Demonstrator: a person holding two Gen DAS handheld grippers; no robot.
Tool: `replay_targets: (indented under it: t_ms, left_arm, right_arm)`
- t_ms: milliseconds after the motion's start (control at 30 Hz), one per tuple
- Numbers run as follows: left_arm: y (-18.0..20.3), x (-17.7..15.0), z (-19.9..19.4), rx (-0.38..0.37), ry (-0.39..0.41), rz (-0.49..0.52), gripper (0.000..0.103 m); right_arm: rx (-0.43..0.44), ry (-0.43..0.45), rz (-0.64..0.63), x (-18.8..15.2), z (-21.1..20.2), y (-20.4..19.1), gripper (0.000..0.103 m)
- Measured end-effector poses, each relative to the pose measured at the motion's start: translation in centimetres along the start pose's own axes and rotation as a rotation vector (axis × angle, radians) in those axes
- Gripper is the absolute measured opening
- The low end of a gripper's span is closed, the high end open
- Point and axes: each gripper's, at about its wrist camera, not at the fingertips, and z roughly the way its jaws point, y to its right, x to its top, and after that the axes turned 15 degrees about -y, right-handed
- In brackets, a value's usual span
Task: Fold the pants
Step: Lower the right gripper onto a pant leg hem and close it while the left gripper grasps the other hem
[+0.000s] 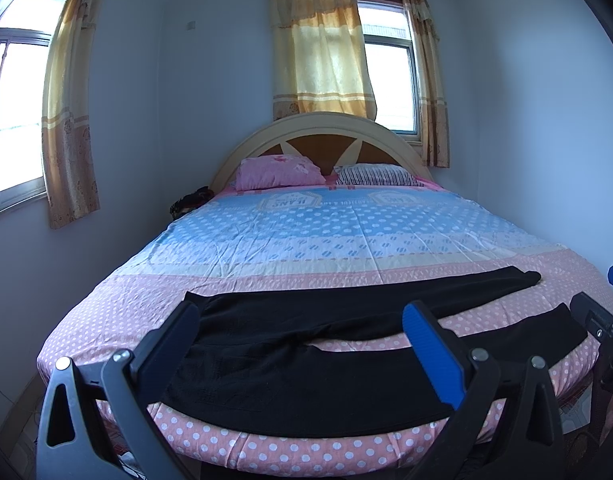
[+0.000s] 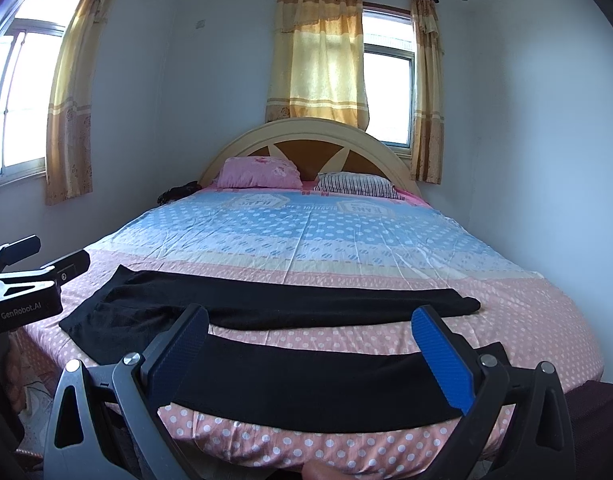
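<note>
Left wrist view: a pair of black, soft knit pants (image 1: 306, 344) lies spread flat across the foot end of the bed with the pink, blue and cream polka-dot sheet (image 1: 326, 240). The waist sits toward the bed's left side and the two legs run apart toward its right side, a strip of sheet showing between them. The left gripper (image 1: 302, 328) hovers at the bed's foot edge, over the waist and crotch area, its blue-padded fingers spread wide with nothing between them. Part of the right gripper shows at the bed's right edge.

Right wrist view: the right gripper (image 2: 310, 340) is likewise released, fingers wide apart, hanging over the nearer leg at the foot edge of the bed. The farther leg lies straight, a little up the bed from it. The left gripper's body shows at the bed's left edge.

Judging from this, no fold has been made: the legs are not yet laid together, and all lengthwise folding remains.
</note>
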Motion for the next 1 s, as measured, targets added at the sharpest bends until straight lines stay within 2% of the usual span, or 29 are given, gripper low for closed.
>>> replay_targets:
  t_ms: [300, 433, 567, 600, 633, 667, 733, 800, 833, 933, 1000]
  left_arm:
    - [-1.5, -0.2, 2.6, 0.005, -0.055, -0.023, 0.103]
    - [-3.2, -0.1, 4.5, 0.012, -0.087, -0.057, 0.103]
    - [-7.0, 0.6, 7.8, 0.087, -0.098, -0.093, 0.103]
    - [-8.3, 1.0, 9.0, 0.126, -0.099, -0.096, 0.103]
    - [-9.9, 1.4, 10.5, 0.180, -0.127, -0.115, 0.103]
    - [-11.4, 1.7, 11.8, 0.197, -0.153, -0.137, 0.103]
    - [-14.2, 2.3, 14.1, 0.178, -0.189, -0.181, 0.103]
    - [-16.0, 2.8, 16.2, 0.211, -0.224, -0.199, 0.103]
    - [-16.1, 2.9, 16.9, 0.207, -0.236, -0.189, 0.103]
    - [-17.3, 3.5, 20.5, 0.255, -0.289, -0.149, 0.103]
    - [-17.9, 3.8, 22.6, 0.251, -0.320, -0.134, 0.102]
  right_arm:
    - [0.075, -0.081, -0.026, -1.0, 3.3, 0.7, 0.101]
    - [0.052, -0.100, -0.047, -1.7, 5.1, 1.1, 0.094]
    - [0.032, -0.149, -0.009, -2.1, 8.1, 2.9, 0.078]
    - [0.028, -0.165, 0.006, -2.2, 9.0, 3.5, 0.077]
    - [0.021, -0.181, 0.019, -2.3, 9.9, 4.2, 0.076]
    - [0.012, -0.194, 0.029, -2.4, 10.6, 4.8, 0.074]
    - [0.008, -0.217, 0.053, -2.4, 12.0, 6.1, 0.071]
    - [0.026, -0.241, 0.080, -2.2, 13.3, 7.6, 0.065]
    - [0.028, -0.247, 0.085, -2.1, 13.8, 8.2, 0.065]
    - [-0.008, -0.265, 0.103, -1.1, 15.7, 10.2, 0.065]
    - [-0.040, -0.271, 0.113, -0.2, 16.8, 11.7, 0.065]
